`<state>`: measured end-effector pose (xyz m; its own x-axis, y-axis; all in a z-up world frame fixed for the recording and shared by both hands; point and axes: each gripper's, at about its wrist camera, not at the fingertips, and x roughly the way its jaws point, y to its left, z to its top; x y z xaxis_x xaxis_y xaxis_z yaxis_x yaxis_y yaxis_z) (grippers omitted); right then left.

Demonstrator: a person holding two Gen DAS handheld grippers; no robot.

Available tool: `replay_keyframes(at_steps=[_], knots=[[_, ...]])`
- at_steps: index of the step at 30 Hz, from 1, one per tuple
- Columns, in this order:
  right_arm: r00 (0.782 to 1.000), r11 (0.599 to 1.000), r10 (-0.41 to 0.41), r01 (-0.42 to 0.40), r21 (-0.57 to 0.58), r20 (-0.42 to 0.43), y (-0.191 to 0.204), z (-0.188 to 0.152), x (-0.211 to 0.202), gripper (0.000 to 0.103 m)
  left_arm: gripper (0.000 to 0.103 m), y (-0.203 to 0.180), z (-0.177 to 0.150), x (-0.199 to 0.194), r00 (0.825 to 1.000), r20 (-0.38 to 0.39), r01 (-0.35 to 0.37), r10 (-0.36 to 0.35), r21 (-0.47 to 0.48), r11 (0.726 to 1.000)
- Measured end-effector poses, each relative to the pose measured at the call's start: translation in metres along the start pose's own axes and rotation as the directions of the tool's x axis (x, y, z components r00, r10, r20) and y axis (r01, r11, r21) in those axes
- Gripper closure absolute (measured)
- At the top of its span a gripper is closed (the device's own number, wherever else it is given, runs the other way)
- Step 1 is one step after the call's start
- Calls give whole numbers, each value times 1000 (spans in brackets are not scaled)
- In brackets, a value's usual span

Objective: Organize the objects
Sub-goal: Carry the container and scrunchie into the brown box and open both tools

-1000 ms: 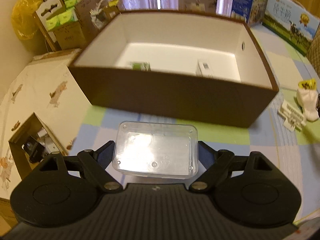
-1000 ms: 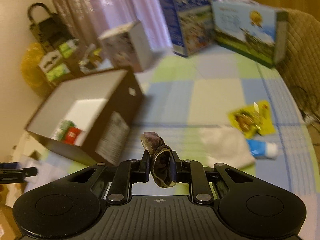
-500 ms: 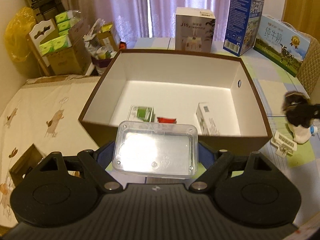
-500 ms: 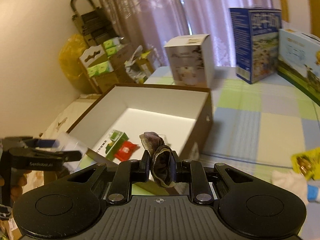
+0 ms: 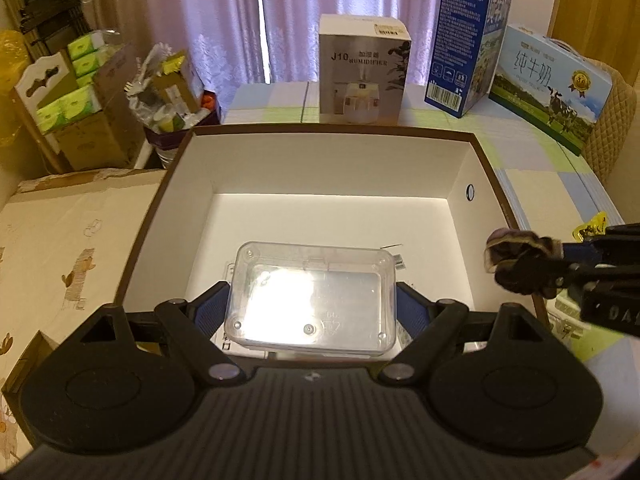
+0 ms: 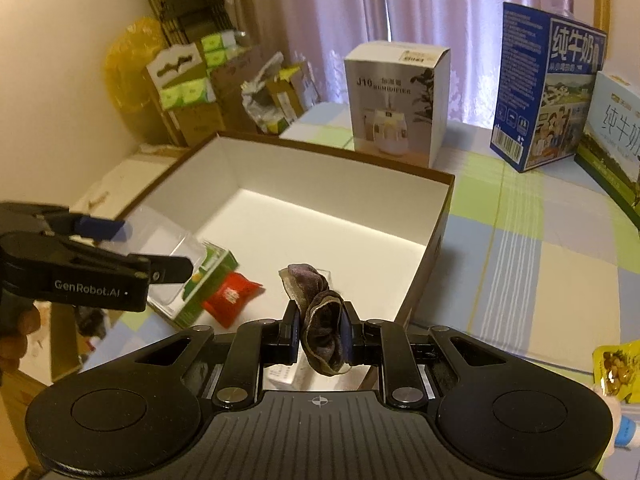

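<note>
My left gripper (image 5: pixel 312 300) is shut on a clear plastic container (image 5: pixel 312 296) and holds it over the near part of the open brown box (image 5: pixel 328 160) with white inside. My right gripper (image 6: pixel 320 332) is shut on a dark crumpled scrunchie (image 6: pixel 320 320) at the box's near right edge (image 6: pixel 440 208); it also shows in the left wrist view (image 5: pixel 520 256). Inside the box lie a green carton (image 6: pixel 208 280) and a red packet (image 6: pixel 232 296). The left gripper with its container shows at the left of the right wrist view (image 6: pixel 168 240).
A white humidifier box (image 5: pixel 362 68), a blue milk carton (image 5: pixel 464 48) and a milk gift box (image 5: pixel 548 84) stand behind the brown box on the checked tablecloth. A yellow snack packet (image 6: pixel 616 364) lies at the right. Cardboard boxes and clutter (image 5: pixel 80 96) stand off the table's left.
Both grippers moved forward and up over the brown box. The container now hangs above the box's interior, and the scrunchie came from the right to the box's right edge.
</note>
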<state>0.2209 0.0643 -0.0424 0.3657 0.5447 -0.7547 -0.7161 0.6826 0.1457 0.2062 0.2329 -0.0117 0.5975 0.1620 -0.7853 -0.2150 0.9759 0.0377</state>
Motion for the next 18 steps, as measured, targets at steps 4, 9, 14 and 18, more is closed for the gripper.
replay_keyframes(at_steps=[4, 9, 14, 18], knots=[[998, 998, -54, 53, -23, -38, 4, 4, 14, 86, 19, -1, 7, 15, 1000, -17, 18, -18, 16, 1000], [993, 995, -98, 97, -22, -59, 2, 8, 28, 86, 19, 1, 11, 31, 999, -43, 35, -34, 30, 999], [993, 994, -107, 107, -6, -42, -2, 10, 35, 67, 19, 3, 11, 43, 997, -65, 50, -48, 33, 998], [993, 994, -105, 105, -4, -48, -3, 11, 38, 64, 19, 3, 12, 50, 995, -78, 62, -59, 35, 997]])
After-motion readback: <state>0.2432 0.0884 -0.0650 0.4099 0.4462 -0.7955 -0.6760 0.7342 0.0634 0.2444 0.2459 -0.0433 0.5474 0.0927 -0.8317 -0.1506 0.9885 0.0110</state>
